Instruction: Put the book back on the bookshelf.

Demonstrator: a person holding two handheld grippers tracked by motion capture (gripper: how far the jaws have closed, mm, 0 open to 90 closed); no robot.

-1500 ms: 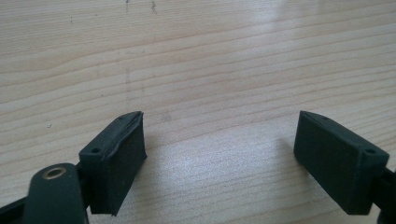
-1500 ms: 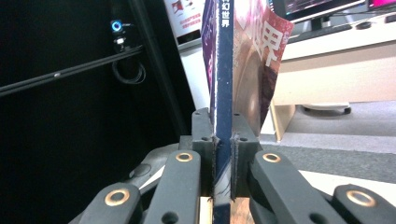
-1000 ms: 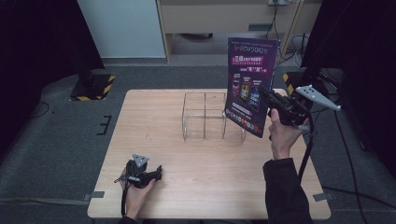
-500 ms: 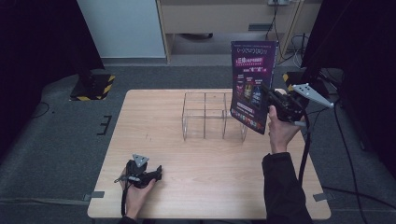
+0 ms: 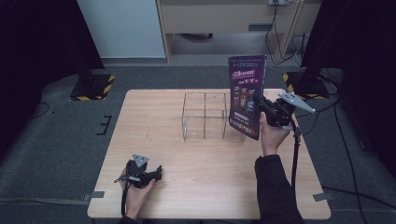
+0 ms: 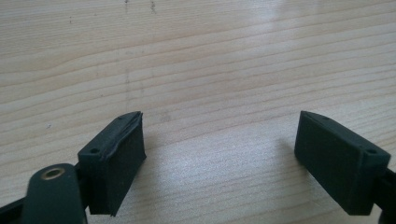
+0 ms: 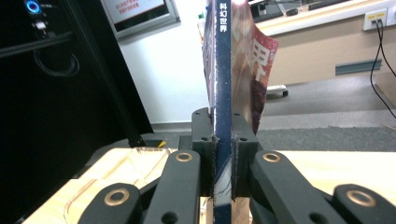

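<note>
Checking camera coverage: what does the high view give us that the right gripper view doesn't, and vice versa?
High view alone: the magazine's purple cover upright above the right end of the clear divided rack, and the left gripper resting on the table. Right gripper view alone: the right gripper's pads clamped on the magazine's blue spine with white characters. Both: magazine, right gripper, rack, table.

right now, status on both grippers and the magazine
Right gripper shut on magazine, held upright by its spine at the right end of clear rack. Left gripper open, low over bare table. Nothing seen blocking the rack.
</note>
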